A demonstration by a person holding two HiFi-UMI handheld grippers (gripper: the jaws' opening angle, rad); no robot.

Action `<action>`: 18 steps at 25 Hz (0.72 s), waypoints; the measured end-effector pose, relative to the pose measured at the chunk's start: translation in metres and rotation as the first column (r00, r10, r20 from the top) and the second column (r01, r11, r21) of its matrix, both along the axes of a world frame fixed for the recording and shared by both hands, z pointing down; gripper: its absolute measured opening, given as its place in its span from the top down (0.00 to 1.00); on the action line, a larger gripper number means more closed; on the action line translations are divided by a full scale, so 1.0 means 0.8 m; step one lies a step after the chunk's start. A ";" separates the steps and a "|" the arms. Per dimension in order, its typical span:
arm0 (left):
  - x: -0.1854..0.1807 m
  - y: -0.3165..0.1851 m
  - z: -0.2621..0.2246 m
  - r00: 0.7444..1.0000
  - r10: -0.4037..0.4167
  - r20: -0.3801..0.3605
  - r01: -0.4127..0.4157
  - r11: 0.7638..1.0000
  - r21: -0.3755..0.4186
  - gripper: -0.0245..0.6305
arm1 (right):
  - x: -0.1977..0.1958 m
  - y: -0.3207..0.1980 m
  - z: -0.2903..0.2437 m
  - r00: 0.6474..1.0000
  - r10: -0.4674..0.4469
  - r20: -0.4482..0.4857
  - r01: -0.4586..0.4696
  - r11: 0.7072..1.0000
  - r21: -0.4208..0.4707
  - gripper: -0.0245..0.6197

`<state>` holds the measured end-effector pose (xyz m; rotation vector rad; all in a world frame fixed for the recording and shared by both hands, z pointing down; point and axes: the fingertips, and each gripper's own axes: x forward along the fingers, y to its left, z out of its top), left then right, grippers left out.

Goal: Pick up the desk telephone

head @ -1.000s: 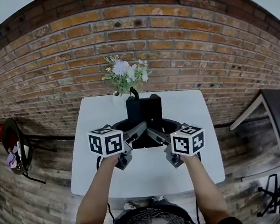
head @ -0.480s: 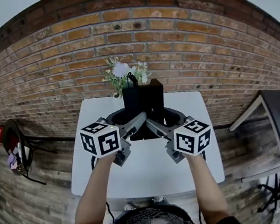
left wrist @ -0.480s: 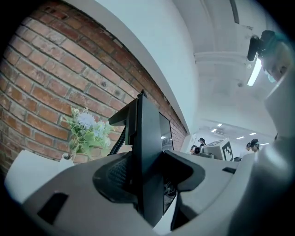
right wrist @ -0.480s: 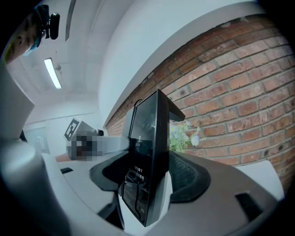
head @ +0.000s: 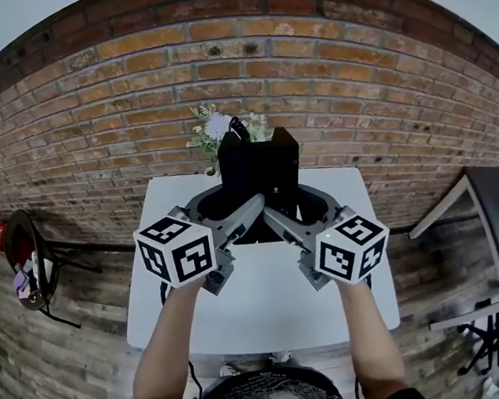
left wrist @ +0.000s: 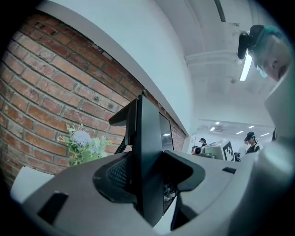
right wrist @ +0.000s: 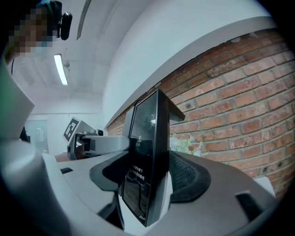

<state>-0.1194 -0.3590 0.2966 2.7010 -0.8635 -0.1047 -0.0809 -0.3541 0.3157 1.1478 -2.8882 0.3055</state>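
1. The desk telephone (head: 259, 162) is black and stands upright just above the middle of the head view. It is held between the two claws, and its top shows against the brick wall (head: 352, 75).
2. The left claw (head: 232, 207) reaches in from the lower left of the frame. In the left gripper view its jaws are closed on the telephone's thin edge, with a dark pad pressed on each face.
3. The right claw (head: 297, 208) comes in from the lower right. In the right gripper view its jaws likewise clamp the opposite edge, and the glossy screen side faces that camera.
4. Both claws point roughly level, and their marker cubes sit low in the frame at the ends of the person's forearms.
5. The white counter (head: 271, 308) lies below the claws. In the right gripper view the telephone's lower edge shows apart from the pale surface under it.
6. A bunch of flowers (head: 215, 128) stands at the counter's far edge against the wall, partly behind the telephone's upper left corner.
7. A chair (head: 28, 259) stands on the floor at the left edge of the frame, well apart from the counter.
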 end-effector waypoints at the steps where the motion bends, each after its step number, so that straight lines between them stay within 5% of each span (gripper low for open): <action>1: 0.000 0.000 0.000 1.000 0.000 -0.002 0.000 1.000 0.001 0.64 | 0.000 0.000 -0.001 1.000 0.000 -0.002 0.000 1.000 0.002 0.55; 18: 0.000 -0.001 0.005 1.000 -0.002 0.005 0.002 1.000 -0.009 0.64 | 0.000 -0.001 0.005 1.000 0.001 -0.003 -0.001 1.000 -0.011 0.55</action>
